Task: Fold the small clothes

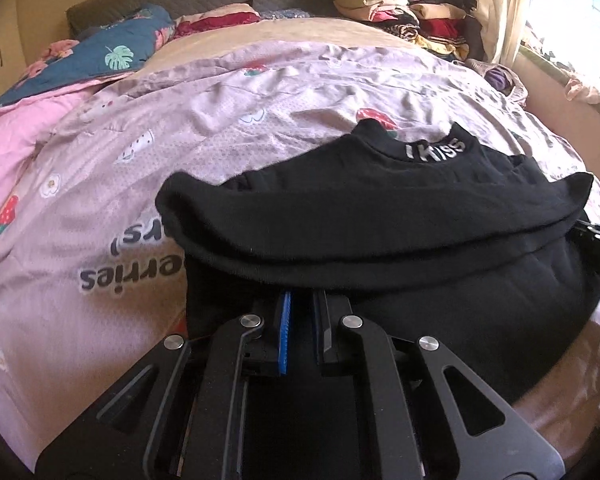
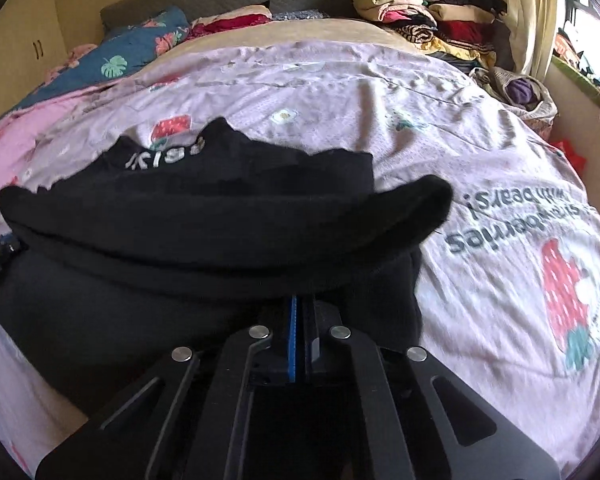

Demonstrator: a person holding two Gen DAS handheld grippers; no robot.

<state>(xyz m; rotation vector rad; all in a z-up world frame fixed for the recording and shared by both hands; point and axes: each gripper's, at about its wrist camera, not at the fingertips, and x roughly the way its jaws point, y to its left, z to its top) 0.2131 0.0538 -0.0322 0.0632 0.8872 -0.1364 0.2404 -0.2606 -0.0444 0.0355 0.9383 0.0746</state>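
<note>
Nearest in the left wrist view, the left gripper (image 1: 302, 294) has its jaws drawn close together, the blue pad almost meeting its partner, pinched on the near hem of a black sweatshirt (image 1: 380, 216). In the right wrist view the right gripper (image 2: 302, 300) is likewise nearly closed on the same hem further along.

The black sweatshirt (image 2: 204, 232) lies on the pink strawberry-print duvet (image 1: 100, 208), its near part rolled into a thick band carried over the body, its white-lettered collar (image 1: 436, 148) pointing away.

This looks like the lengthwise fold: the bottom edge is gripped at two points and being brought toward the collar. The next move calls for both hands travelling together, keeping the hem taut and level, laying it just short of the collar, then letting go.

Beyond the garment the duvet (image 2: 460, 128) spreads to a teal leaf-print quilt (image 1: 112, 56) and, far right, a pile of folded clothes (image 1: 404, 12) against the wall.

The left view reads the collar lettering clearly and catches the other gripper at its right edge. The right view alone shows the large strawberry print (image 2: 564, 300) and a mesh laundry bag (image 2: 520, 92) near the window.
</note>
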